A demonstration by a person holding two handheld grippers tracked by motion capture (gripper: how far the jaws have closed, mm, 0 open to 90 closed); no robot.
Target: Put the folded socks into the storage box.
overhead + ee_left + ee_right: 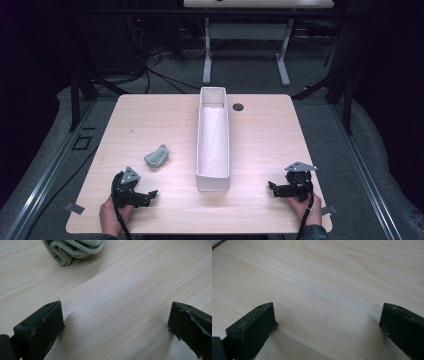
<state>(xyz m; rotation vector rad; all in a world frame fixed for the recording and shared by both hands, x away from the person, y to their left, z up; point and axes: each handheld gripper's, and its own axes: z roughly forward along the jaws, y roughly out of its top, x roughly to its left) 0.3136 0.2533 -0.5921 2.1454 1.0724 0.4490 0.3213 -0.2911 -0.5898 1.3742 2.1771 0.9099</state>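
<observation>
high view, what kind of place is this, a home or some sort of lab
Probably a lab or recording workspace: a bare wooden table on carpet between dark rails, cables trailing behind, and another white desk beyond.

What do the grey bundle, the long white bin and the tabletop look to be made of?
Grey bundle: soft knit or terry cloth, matte, rolled in rounded folds. Long white bin: probably plastic, with thin smooth walls and a faint sheen. Tabletop: pale wood-grain surface, likely laminate, smooth and matte with printed-looking streaks.
</observation>
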